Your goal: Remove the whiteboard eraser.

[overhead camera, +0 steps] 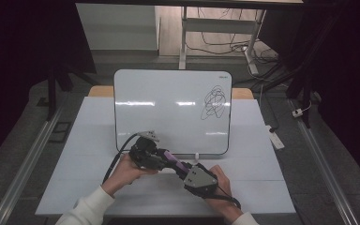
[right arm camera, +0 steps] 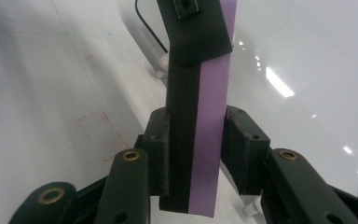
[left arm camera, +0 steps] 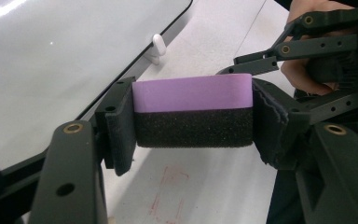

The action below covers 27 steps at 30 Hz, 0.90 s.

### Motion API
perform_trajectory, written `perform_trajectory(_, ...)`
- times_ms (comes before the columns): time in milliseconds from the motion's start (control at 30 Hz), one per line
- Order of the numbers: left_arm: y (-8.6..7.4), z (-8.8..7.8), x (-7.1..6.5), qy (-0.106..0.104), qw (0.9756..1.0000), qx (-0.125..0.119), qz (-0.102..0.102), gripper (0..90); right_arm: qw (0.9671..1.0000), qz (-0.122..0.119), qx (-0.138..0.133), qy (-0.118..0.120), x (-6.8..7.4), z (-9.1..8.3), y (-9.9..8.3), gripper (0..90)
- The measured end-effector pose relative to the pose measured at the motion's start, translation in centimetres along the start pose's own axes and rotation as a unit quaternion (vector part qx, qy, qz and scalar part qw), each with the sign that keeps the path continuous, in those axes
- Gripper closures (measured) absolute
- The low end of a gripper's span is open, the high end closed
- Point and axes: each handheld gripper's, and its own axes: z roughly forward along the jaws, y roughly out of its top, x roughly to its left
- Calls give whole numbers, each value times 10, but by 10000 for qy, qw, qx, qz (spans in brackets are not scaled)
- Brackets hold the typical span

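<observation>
Eraser (left arm camera: 193,112): smooth purple foam, rough black felt; glossy whiteboard (overhead camera: 168,108).

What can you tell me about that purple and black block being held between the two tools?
The eraser is a rectangular block in two layers: a smooth purple body that looks like foam or plastic, and a rough black felt-like pad. It is held above the white table, in front of the upright whiteboard. The left gripper clamps it across its ends, fingers pressing both. The right gripper grips it across its two faces, one finger on the black pad, one on the purple.
</observation>
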Motion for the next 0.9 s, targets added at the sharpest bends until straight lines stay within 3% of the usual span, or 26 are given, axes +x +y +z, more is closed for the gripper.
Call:
perform_trajectory(67, 0, 0, 0, -1, 10000, -4, 8, 384, 9999, 119, 20, 71, -1, 0, 0, 618)
perform_trajectory(200, -1, -2, 0, 86, 9999, 5, 66, 387, 9990, 354, -12, 288, -6, 0, 0, 509)
perform_trajectory(333, -1, -5, 1, 98, 9998, -2, 186, 388, 9968, 539, -172, 566, -13, -5, -1, 455)
perform_trajectory(500, -3, -7, 3, 54, 9993, 43, 357, 388, 9908, 1020, -302, 838, -29, -14, -4, 412)
perform_trajectory(567, -3, -8, 3, 16, 9990, 47, 436, 388, 9864, 1259, -312, 1008, -37, -16, -7, 385)
perform_trajectory(667, -3, -8, 2, -27, 9987, 42, 511, 388, 9815, 1459, -410, 1169, -43, -18, -9, 360)
perform_trajectory(800, -4, -9, 1, -66, 9979, 93, 643, 388, 9781, 1584, -380, 1292, -49, -19, -11, 342)
perform_trajectory(900, -5, -9, 2, -121, 9972, 127, 724, 387, 9736, 1691, -352, 1494, -53, -18, -13, 329)
